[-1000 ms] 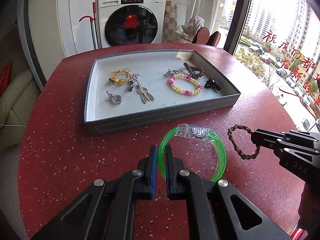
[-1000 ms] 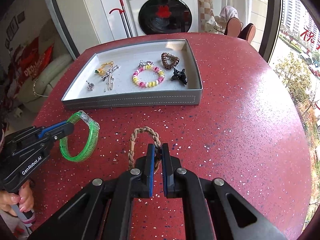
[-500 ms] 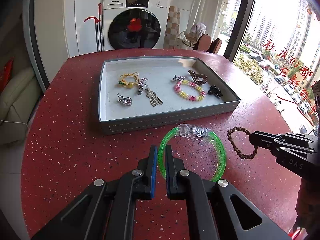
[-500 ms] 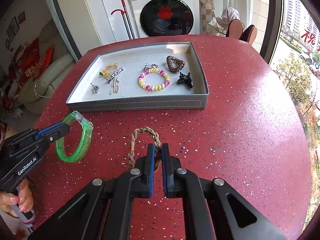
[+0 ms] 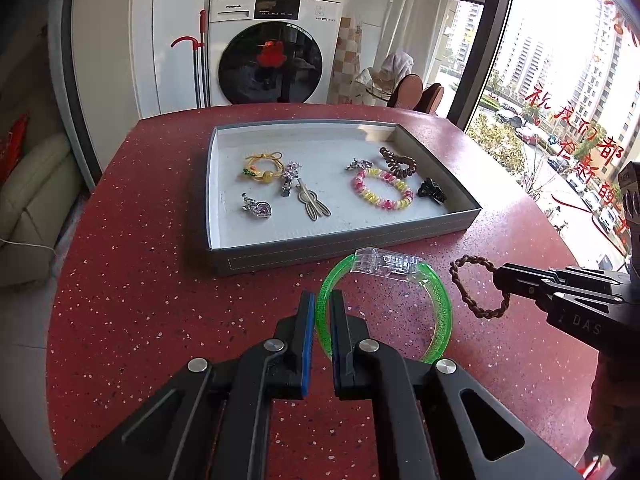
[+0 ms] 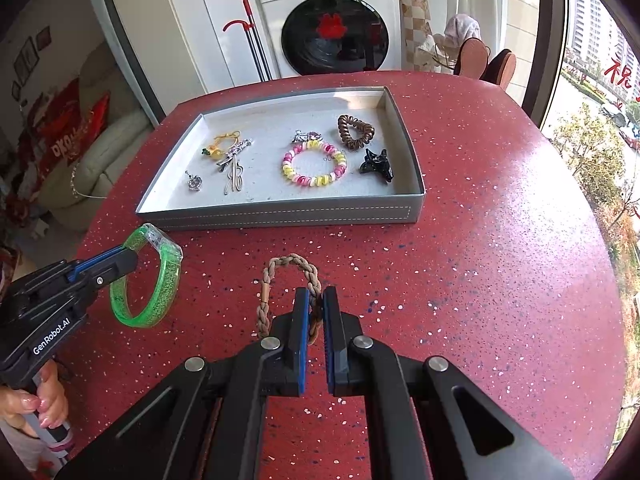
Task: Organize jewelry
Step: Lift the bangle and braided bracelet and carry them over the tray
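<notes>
Our left gripper point(image 5: 320, 312) is closed on the green bangle point(image 5: 440, 308), its blue pads pinching the near side of the ring while the clear clasp points away from us toward the tray. Our right gripper point(image 6: 316, 308) is closed on the brown braided bracelet point(image 6: 280, 268), which loops out ahead of the fingertips. Both pieces are held over the red speckled table point(image 6: 500, 260), just short of the tray's near wall.

Only the right wrist view shows the hand point(image 6: 32, 404) wrapped round the left gripper's handle, and it shows the bangle from the side. The left wrist view shows instead the bangle's full ring, and the braided bracelet hanging from the right gripper's tip at the right edge.

Beyond both grippers lies the grey tray point(image 5: 340, 244) with a pale lining. In its left half we see a yellow cord bracelet point(image 5: 262, 168), a silver clip point(image 5: 290, 178), a small silver charm point(image 5: 258, 208) and a flat metal hairpin point(image 5: 314, 206). In its right half lie a pink and yellow bead bracelet point(image 5: 380, 192), a small silver piece point(image 5: 358, 164) touching its far side, a brown coil hair tie point(image 5: 398, 162) and a black claw clip point(image 5: 432, 192). A washing machine point(image 5: 276, 48) stands behind the table.
</notes>
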Demonstrator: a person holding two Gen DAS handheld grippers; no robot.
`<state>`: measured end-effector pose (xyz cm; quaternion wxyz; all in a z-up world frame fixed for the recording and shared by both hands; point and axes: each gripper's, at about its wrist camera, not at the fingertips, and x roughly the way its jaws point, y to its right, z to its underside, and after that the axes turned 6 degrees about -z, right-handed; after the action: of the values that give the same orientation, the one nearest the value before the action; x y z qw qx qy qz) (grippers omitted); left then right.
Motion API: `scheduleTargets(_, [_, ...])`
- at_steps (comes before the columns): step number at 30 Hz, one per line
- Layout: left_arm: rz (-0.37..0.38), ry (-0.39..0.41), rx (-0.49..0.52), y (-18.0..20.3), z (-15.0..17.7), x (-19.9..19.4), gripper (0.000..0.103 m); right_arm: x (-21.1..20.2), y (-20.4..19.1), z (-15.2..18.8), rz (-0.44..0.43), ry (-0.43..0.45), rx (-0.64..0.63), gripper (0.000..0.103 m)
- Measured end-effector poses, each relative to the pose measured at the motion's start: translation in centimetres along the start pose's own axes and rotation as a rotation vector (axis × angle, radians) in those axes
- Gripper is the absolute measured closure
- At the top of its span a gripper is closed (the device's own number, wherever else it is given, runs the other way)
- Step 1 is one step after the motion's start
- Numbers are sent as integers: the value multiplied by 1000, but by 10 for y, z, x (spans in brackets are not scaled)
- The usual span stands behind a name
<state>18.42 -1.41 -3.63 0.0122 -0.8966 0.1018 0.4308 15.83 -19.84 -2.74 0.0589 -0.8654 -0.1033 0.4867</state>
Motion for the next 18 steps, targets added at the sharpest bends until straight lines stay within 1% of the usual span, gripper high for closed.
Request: scheduleTargets(18, [1,0,-3,-2,1,-1,78,1,2,-1,-3,-2,5,96])
